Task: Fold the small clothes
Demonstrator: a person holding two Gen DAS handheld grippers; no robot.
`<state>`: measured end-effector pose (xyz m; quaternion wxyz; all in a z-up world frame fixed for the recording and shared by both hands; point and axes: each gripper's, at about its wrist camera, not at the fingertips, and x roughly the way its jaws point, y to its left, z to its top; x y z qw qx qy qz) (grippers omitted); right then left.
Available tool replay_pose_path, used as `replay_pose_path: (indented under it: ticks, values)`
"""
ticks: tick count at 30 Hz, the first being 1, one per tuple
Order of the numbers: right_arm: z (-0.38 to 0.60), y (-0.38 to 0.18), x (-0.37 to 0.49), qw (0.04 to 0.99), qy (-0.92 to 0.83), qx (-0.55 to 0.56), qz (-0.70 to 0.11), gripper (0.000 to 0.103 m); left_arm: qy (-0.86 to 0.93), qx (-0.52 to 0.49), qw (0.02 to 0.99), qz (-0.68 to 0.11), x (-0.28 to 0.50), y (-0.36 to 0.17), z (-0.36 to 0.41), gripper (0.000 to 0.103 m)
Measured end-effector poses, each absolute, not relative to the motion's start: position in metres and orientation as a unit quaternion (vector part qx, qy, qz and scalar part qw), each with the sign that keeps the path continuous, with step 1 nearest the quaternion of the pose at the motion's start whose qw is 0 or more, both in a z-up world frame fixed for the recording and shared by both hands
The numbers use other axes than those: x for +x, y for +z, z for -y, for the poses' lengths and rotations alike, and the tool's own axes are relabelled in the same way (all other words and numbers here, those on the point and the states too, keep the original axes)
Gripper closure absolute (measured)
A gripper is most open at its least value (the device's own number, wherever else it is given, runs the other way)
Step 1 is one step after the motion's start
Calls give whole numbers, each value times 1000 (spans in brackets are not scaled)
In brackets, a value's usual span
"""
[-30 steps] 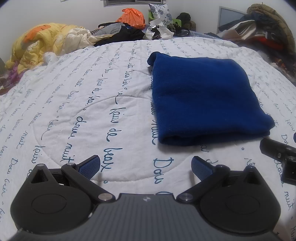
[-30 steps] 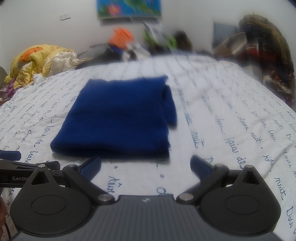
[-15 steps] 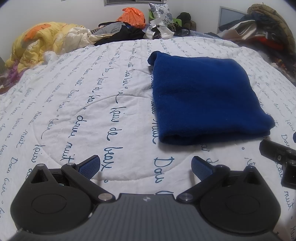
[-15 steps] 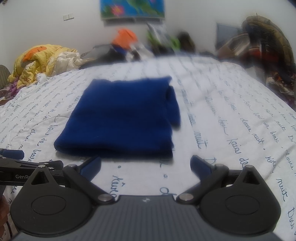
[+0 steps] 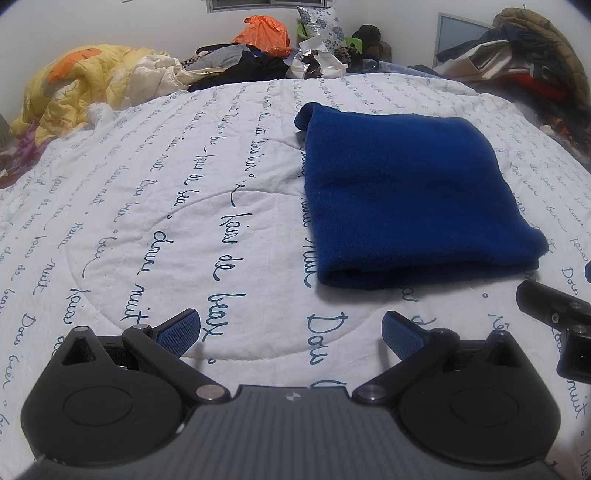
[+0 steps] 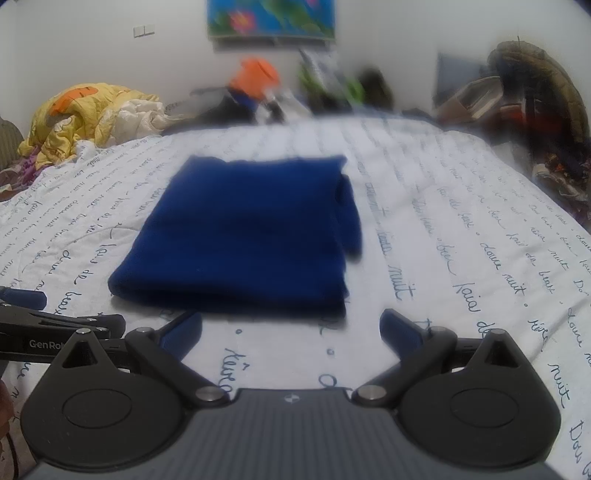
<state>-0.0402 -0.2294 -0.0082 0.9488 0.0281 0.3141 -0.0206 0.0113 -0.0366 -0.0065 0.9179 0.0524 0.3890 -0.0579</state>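
Observation:
A dark blue cloth (image 5: 410, 192) lies folded into a flat rectangle on the white quilt (image 5: 147, 206) with blue script. It also shows in the right wrist view (image 6: 247, 236), straight ahead. My left gripper (image 5: 291, 328) is open and empty, over the quilt, near and left of the cloth's front edge. My right gripper (image 6: 291, 328) is open and empty, just short of the cloth's front edge. The right gripper's side shows at the left wrist view's right edge (image 5: 554, 314).
A yellow blanket (image 5: 77, 88) is heaped at the far left. A pile of clothes, an orange bag (image 5: 264, 35) and other items line the far edge of the bed. More clothes are stacked at the far right (image 5: 524, 62).
The right gripper has drawn back and risen slightly, so the cloth sits a little farther away in its view. The left gripper has barely moved.

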Motion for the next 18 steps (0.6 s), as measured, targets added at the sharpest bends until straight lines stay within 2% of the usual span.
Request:
replay_pose_path:
  ticks: [18]
  values:
    - [230,-8,-38,949,-20,31,-313,0,-59,55,917,-391,12,-5,40,0]
